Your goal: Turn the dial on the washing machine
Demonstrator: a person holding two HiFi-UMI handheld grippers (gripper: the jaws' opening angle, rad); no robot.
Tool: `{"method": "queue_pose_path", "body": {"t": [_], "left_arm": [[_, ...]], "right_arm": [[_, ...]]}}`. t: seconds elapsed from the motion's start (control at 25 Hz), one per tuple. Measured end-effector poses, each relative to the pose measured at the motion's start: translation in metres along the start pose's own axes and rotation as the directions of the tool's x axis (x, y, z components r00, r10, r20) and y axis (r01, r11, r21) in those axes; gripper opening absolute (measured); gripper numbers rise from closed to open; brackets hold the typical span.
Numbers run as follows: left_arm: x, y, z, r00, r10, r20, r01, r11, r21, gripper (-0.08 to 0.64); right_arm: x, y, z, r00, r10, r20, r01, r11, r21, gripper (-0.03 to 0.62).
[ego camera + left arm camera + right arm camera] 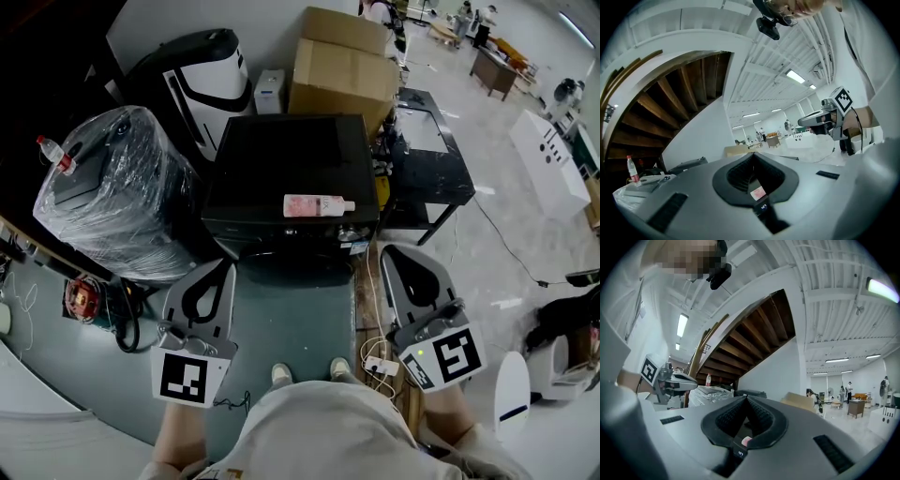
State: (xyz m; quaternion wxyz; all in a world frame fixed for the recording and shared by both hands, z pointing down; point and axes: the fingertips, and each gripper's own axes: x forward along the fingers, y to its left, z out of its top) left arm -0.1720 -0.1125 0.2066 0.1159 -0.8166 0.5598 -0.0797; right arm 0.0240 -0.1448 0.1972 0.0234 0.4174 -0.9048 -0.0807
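A black washing machine (286,164) stands in front of me, seen from above, with a pink bottle (319,204) lying on its lid. Its front panel faces me at the lower edge, and I cannot make out the dial. My left gripper (224,265) is held low in front of the machine's left corner, shut and empty. My right gripper (390,251) hangs off the right corner, also shut with nothing in it. Neither touches the machine. Both gripper views tilt up at the ceiling; the left gripper's tips (752,155) and the right gripper's tips (746,399) meet.
A plastic-wrapped appliance (117,192) with a water bottle (56,155) on it stands at the left. Behind the machine are a cardboard box (342,66) and a white-and-black unit (202,80). A black table (427,155) is at the right. Cables and a power strip (380,361) lie by my feet.
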Motion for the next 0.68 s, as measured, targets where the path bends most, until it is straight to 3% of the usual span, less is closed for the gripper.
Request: {"method": "queue_pose_path", "body": {"t": [0.68], "left_arm": [[0.012, 0.011, -0.008, 1.0, 0.001, -0.016, -0.001, 1.0, -0.026, 0.021]], "right_arm": [[0.013, -0.005, -0.006, 1.0, -0.014, -0.026, 0.015, 0.999, 0.033, 0.028]]}}
